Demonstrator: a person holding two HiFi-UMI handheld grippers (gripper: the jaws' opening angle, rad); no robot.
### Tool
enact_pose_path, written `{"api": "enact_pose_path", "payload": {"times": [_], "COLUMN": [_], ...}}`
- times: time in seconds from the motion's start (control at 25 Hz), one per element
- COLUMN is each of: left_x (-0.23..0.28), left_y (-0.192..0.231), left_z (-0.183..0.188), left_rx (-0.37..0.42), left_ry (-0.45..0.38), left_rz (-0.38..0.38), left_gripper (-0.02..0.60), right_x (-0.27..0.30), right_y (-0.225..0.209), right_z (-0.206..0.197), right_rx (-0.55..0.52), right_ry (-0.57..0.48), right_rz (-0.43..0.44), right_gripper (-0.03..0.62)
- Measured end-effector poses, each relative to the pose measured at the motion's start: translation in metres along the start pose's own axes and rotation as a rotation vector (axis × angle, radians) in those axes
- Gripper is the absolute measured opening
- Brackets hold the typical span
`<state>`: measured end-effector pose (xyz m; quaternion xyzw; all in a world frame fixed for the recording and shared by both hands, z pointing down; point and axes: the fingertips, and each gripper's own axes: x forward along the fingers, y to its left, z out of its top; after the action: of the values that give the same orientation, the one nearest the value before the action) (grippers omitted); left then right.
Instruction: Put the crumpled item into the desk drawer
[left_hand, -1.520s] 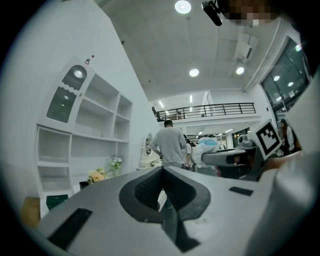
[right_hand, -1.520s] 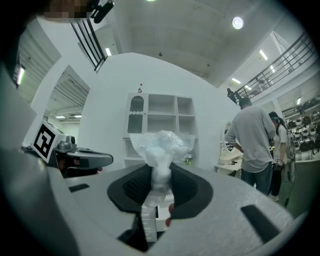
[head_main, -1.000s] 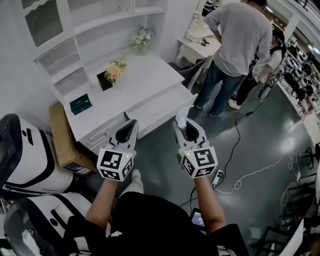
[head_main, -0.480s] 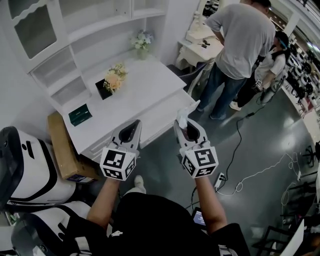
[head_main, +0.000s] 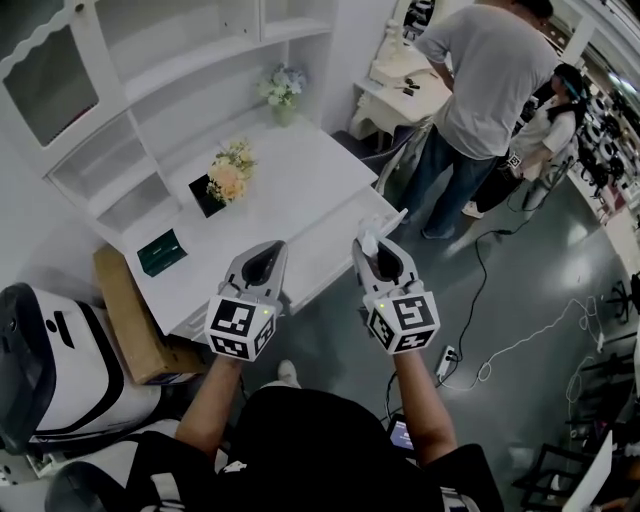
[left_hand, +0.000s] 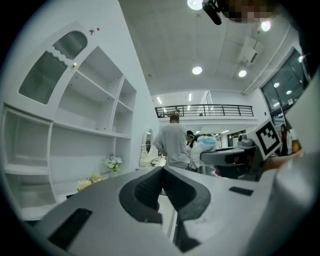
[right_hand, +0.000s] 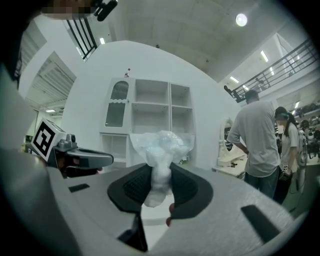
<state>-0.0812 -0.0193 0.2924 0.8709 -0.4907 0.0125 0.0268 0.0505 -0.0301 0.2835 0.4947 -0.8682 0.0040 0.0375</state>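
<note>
Your right gripper (head_main: 374, 252) has its jaws clamped on the wad (right_hand: 161, 150), which sticks out past the tips. The drawer (head_main: 318, 240) lies just ahead at 11 o'clock. Left gripper (head_main: 266, 262): jaws together, empty.

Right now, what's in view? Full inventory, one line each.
desk: 1, white, ahead of both claws, shelving above
drawer: 1, white, desk front, looks pulled out
flower arrangements: 2, yellow-peach mid-desk, pale one at the back
small box: 1, dark green, desk's left end
cardboard box: 1, brown, floor by the desk's left end
people: 2, grey shirt and white top, standing far right
cable: 1, white, floor at right
crumpled item: 1, whitish plastic, pinched in right claw
left claw: 1, grey, shut, empty
right claw: 1, grey, shut on the crumpled item
</note>
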Motion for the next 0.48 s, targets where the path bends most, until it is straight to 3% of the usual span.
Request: {"api": "enact_pose_path", "payload": {"times": [0.48], "left_x": [0.025], "left_y": [0.045], "left_z": [-0.006], "left_rx": [-0.007], "left_ry": [0.011], "left_rz": [-0.052], "left_gripper": [0.006], "right_x": [0.051], "right_y": [0.006], "right_z": [-0.007], "right_rx": [0.001], "right_ry": [0.018], "right_rz": [-0.040], "right_gripper": [0.087]}}
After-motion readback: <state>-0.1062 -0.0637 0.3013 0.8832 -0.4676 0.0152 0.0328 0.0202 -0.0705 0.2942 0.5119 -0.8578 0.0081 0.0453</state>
